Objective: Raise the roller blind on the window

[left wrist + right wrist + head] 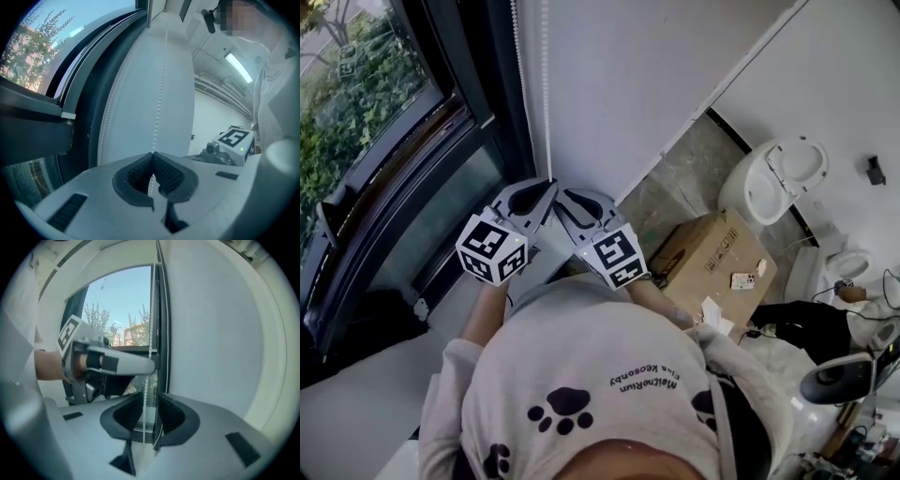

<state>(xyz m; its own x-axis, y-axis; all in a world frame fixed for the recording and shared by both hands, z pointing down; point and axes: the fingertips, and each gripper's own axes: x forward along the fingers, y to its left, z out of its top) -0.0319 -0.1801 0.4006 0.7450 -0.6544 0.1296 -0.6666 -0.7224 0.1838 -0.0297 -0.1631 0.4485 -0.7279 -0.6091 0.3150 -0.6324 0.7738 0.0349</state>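
Now, left gripper (152, 155): jaws squeezed tight on bead chain (161, 84).
right gripper (149, 399): jaws apart, bead chain hanging loose between them.

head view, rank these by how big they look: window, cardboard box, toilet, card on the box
1. window
2. cardboard box and toilet: they look about alike, so not ranked
3. card, by far the smallest
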